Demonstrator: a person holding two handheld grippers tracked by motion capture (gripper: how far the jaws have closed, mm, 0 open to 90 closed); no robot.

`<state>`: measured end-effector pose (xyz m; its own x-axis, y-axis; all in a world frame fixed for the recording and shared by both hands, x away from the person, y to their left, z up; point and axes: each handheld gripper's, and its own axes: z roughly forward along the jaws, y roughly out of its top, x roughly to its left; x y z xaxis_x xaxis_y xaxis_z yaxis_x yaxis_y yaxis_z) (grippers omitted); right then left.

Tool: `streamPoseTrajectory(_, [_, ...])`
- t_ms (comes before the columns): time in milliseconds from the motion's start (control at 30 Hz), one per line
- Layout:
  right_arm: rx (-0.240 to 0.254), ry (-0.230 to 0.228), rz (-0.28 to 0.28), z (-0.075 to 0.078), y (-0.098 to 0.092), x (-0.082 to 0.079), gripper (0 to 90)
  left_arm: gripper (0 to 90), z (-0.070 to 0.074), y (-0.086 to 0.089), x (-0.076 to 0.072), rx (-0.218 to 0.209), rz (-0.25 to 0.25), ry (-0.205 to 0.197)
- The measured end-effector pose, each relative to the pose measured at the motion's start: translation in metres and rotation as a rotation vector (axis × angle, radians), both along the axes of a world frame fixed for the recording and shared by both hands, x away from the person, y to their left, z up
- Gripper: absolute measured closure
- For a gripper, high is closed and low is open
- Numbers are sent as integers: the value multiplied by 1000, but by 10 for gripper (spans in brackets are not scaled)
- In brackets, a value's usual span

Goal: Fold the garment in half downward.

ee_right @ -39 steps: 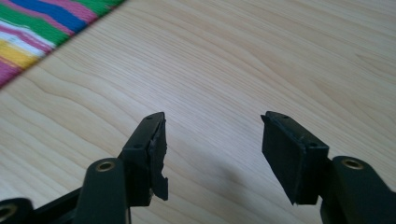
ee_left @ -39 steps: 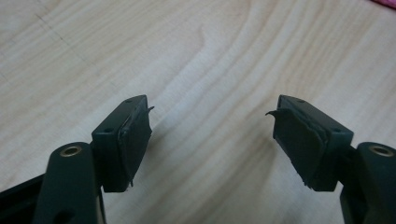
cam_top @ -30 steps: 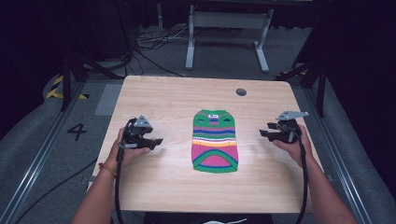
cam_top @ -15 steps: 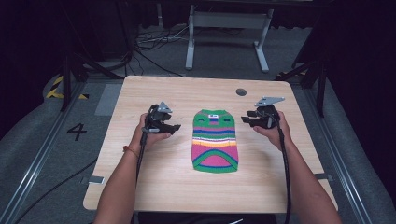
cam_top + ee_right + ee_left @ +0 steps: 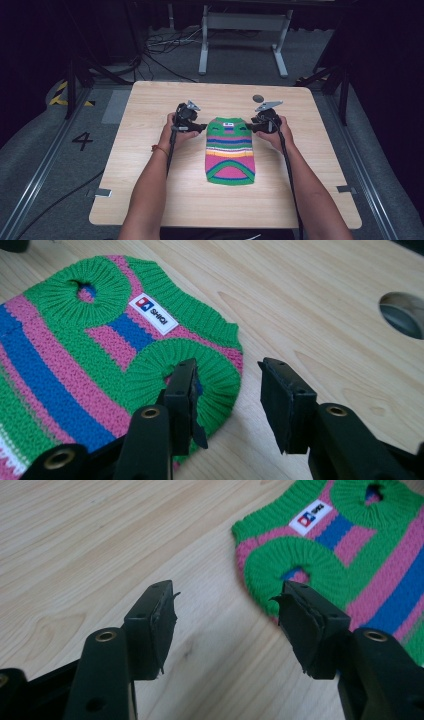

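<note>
A small striped knit sweater (image 5: 229,150) in green, pink and blue lies flat in the middle of the wooden table (image 5: 150,190), neck end toward the far side. My left gripper (image 5: 200,127) is at its upper left corner, open; in the left gripper view one jaw sits over the green armhole ring (image 5: 295,567) and the other over bare wood. My right gripper (image 5: 248,128) is at the upper right corner, open, one jaw over the other green armhole ring (image 5: 200,362) and the other over the table. A white label (image 5: 156,313) lies below the collar.
A round hole (image 5: 258,98) sits in the table beyond the sweater, also large in the right gripper view (image 5: 404,312). Behind the table stand a metal frame (image 5: 242,35) and floor cables (image 5: 165,47). A rail (image 5: 40,175) runs along the left floor.
Both hands have moved forward and inward from the table's sides to the sweater's top corners. The grippers now straddle the sleeve openings. The sweater has not moved.
</note>
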<state>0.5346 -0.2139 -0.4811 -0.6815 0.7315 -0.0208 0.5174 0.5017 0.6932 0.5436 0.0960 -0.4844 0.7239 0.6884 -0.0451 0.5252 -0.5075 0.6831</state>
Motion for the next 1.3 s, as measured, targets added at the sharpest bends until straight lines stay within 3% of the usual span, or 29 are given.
streamPoseTrajectory(133, [-27,8,-35,-6,5,7,603,431,-1,-11,10,-6,38,-13])
streamPoseTrajectory(267, [-11,-4,-55,-7,7,13,611,447,-3,-20,17,14,68,-31])
streamPoseTrajectory(400, [24,4,-81,-11,9,18,605,449,-10,-26,22,-6,69,2])
streamPoseTrajectory(467, [13,5,-85,-14,10,19,599,448,-16,-29,23,-8,65,19])
streamPoseTrajectory(533, [0,19,-87,-18,11,20,593,449,-20,-33,22,-14,62,27])
streamPoseTrajectory(633, [40,37,-100,-22,8,21,595,471,-22,-36,20,-24,65,21])
streamPoseTrajectory(700, [81,52,-103,-24,4,22,602,509,-22,-37,19,-29,63,22])
streamPoseTrajectory(767, [85,54,-100,-24,3,22,627,554,-21,-37,18,-35,41,29])
streamPoseTrajectory(867, [85,66,-71,-23,6,22,756,715,-21,-39,17,-50,5,43])
streamPoseTrajectory(1033, [67,73,-57,-21,9,20,827,826,-18,-43,16,-13,-24,19])
streamPoseTrajectory(1300, [51,52,-50,-16,10,18,858,846,-11,-47,13,43,-36,-20])
